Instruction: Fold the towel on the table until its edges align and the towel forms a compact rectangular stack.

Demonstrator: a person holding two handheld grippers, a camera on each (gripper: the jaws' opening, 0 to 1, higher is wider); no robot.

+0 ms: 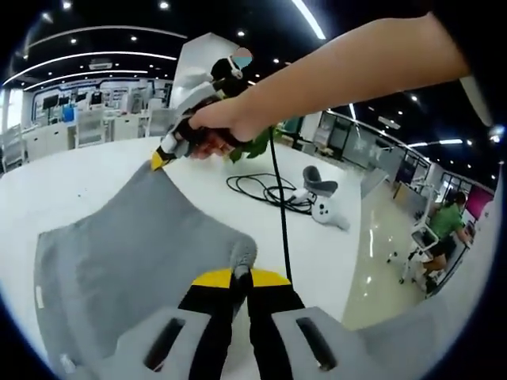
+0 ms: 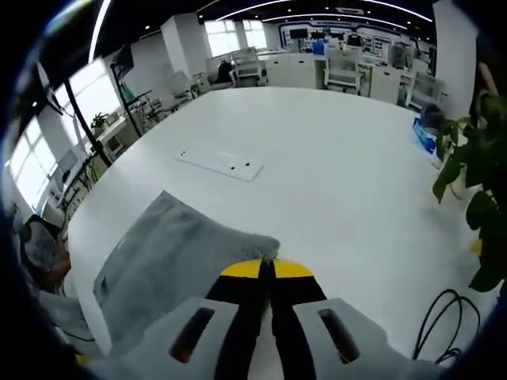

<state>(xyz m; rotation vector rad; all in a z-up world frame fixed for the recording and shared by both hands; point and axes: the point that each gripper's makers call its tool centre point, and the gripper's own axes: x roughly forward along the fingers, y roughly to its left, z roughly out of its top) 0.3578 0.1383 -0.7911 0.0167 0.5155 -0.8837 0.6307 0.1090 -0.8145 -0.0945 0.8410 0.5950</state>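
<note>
My left gripper point(image 1: 240, 277) has its jaws pinching one corner of the grey towel point(image 1: 135, 261); my right gripper point(image 2: 267, 269) pinches another corner; towel lifted, sagging over the white bench point(image 2: 317, 158); black cable point(image 1: 265, 190) beyond.

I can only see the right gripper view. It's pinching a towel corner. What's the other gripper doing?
Observer: The left gripper is shut on another corner of the towel.
Operator: Is there any stuff past the towel?
Observer: Yes, a white gadget lies on the table beside a coiled black cable.
Operator: Is anybody around?
Observer: A person in green sits off past the table's edge.
</note>
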